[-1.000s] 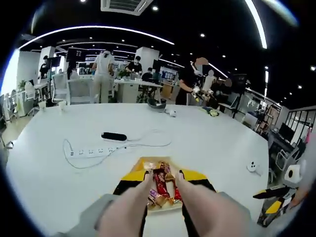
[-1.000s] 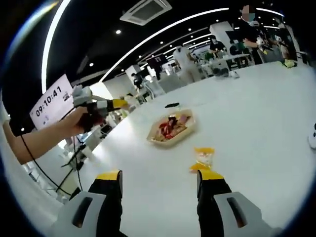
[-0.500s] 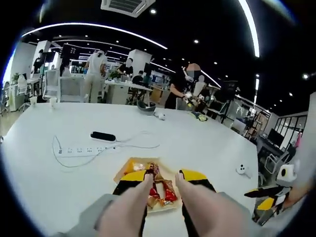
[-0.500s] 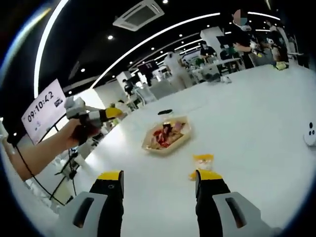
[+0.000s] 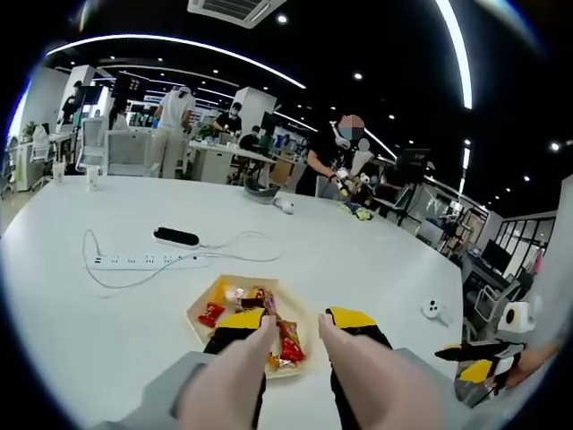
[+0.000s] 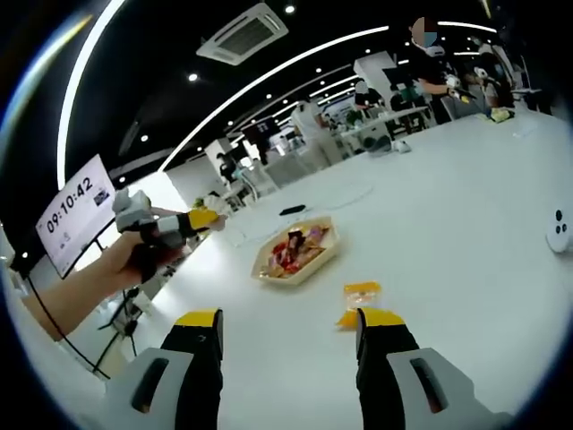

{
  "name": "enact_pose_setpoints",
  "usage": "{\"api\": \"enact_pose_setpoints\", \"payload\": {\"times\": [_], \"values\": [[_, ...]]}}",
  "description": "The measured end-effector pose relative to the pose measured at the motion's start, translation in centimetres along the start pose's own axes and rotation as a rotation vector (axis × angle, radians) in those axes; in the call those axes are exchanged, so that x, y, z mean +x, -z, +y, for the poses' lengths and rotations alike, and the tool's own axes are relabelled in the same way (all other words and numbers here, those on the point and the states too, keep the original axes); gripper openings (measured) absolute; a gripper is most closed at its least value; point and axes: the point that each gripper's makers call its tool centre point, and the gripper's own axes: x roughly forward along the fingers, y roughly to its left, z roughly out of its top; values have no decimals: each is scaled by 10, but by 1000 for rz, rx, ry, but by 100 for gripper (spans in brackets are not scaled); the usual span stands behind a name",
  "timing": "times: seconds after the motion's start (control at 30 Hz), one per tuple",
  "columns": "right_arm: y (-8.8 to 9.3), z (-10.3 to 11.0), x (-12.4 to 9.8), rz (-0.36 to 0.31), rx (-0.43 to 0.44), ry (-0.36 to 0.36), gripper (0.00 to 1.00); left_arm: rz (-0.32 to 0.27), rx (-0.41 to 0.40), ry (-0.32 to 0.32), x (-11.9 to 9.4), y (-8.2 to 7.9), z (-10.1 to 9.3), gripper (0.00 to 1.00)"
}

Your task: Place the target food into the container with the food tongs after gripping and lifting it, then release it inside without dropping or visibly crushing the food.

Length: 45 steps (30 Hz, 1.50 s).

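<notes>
A shallow tan tray (image 5: 195,311) of wrapped snacks (image 5: 236,294) lies on the white table, just under my left gripper (image 5: 296,319). That gripper's yellow-tipped jaws hug the two pale arms of the food tongs (image 5: 240,369). The tong tips stand apart over the tray's near right part, with nothing pinched between them. From the right gripper view the same tray (image 6: 316,265) sits ahead, and a yellow snack packet (image 6: 361,292) lies on the table just past my right gripper (image 6: 288,320). It is open and empty. A hand holds the left gripper (image 6: 201,218) to the left of the tray.
A white power strip (image 5: 143,261) with its cable and a black bar (image 5: 177,236) lie beyond the tray. A small white device (image 5: 432,309) sits to the right, near the right gripper (image 5: 479,358). People stand at desks past the table's far edge.
The left view has shifted, so the tray now sits further left under the tongs. In the right view the hand with the left gripper has dropped lower. The jaws keep the same spacing.
</notes>
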Motion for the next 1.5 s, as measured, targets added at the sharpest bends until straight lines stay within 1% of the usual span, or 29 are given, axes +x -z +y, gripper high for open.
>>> {"api": "enact_pose_setpoints", "payload": {"times": [0.03,0.1,0.17,0.2,0.27,0.33,0.4,0.47,0.5,0.57,0.63,0.77,0.8,0.87,0.93,1.0,1.1,1.17,1.2,1.23,1.27,1.33,1.47,1.5], "values": [[0,0,0,1,3,1,61,1,-12,-2,-3,1,-2,24],[3,7,1,-6,-2,-12,61,-7,-20,7,-8,3,-6,24],[18,12,1,29,-8,-15,61,-4,-24,6,-10,8,-6,24],[22,15,1,32,-10,-23,61,-2,-23,7,-12,12,-7,24],[22,17,-1,38,-13,-32,61,3,-33,2,-16,19,-7,24],[17,17,0,24,-9,-30,62,5,-46,1,-22,25,-9,24],[16,18,2,21,-4,-31,62,9,-43,-1,-27,28,-9,24],[22,22,6,25,1,-32,62,4,-49,-5,-32,30,-8,24],[28,26,8,36,10,-46,62,-2,-64,-8,-34,30,-7,24],[35,29,9,58,-10,-53,62,-3,-76,-10,-38,30,-7,24],[39,33,10,70,-19,-72,62,-3,-68,-12,-43,29,-10,24],[38,34,13,71,-2,-75,62,-12,-67,-15,-49,28,-14,24],[37,33,14,71,-4,-78,62,-13,-69,-13,-49,29,-16,24],[27,28,17,62,-35,-73,62,-17,-56,-10,-48,31,-20,24],[21,21,17,64,-29,-62,62,-18,-44,-11,-45,33,-21,24],[18,23,13,57,-19,-67,62,-15,-47,-14,-42,37,-22,24],[24,28,9,67,-44,-68,62,1,-51,1,-39,42,-29,24],[29,30,5,78,-43,-78,62,15,-41,25,-37,44,-39,24],[30,28,2,87,-53,-78,62,15,-36,30,-36,44,-41,24],[26,24,-1,75,-61,-68,62,11,-30,36,-36,44,-46,24],[22,21,-2,65,-48,-65,62,7,-30,39,-35,43,-47,24],[25,17,-4,72,-23,-56,62,1,-38,42,-33,42,-50,24],[33,23,-10,77,-35,-60,62,-2,-39,59,-24,40,-60,24],[32,23,-11,77,-40,-59,62,1,-38,60,-23,40,-61,24]]}}
